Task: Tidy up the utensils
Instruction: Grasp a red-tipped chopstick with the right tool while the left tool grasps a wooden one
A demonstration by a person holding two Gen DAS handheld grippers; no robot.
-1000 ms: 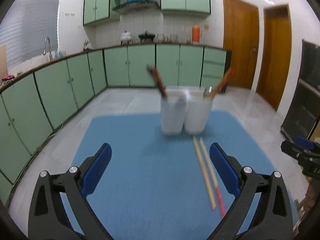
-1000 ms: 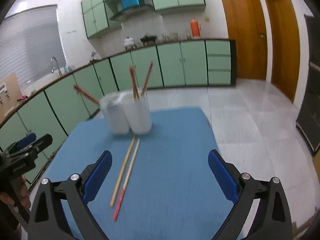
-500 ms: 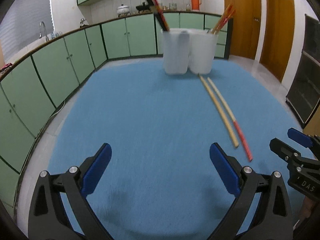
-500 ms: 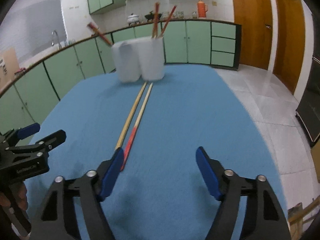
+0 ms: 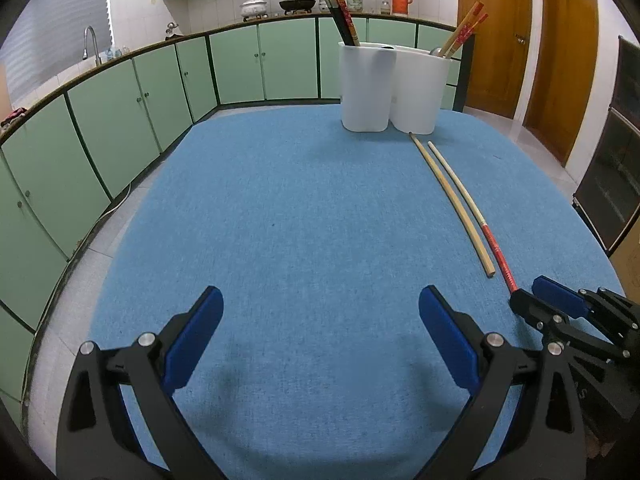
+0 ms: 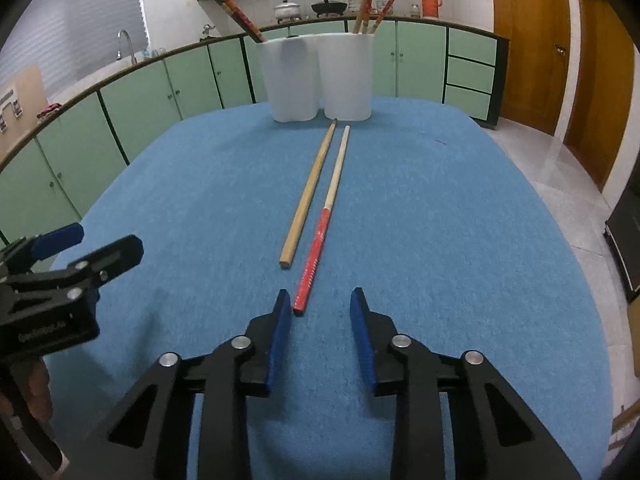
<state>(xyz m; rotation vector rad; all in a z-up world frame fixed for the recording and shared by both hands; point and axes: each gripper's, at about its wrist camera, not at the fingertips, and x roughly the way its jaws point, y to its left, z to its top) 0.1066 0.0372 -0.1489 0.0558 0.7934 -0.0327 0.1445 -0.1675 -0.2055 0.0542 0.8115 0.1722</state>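
Two chopsticks lie side by side on the blue mat (image 6: 440, 220): a plain bamboo chopstick (image 6: 310, 192) and a red-ended chopstick (image 6: 314, 256). My right gripper (image 6: 320, 300) hangs low over the mat with its jaws closing. The red tip lies between them, close to the left pad, and neither pad presses it. Behind stand two white holders: the left holder (image 6: 290, 80) with dark chopsticks, the right holder (image 6: 346, 80) with red-ended ones. My left gripper (image 5: 320, 300) is wide open over bare mat, left of the plain chopstick (image 5: 448, 196) and the red-ended chopstick (image 5: 474, 210).
The mat covers a table whose edges drop to tiled floor on all sides. Green cabinets (image 5: 120, 112) curve round the left and back, and wooden doors (image 5: 492, 32) stand at the right. A hand (image 6: 36, 392) grips the left tool.
Both grippers sank toward the mat. The right one slid to the red chopstick's near end and its jaws narrowed from wide open. The left stayed open.
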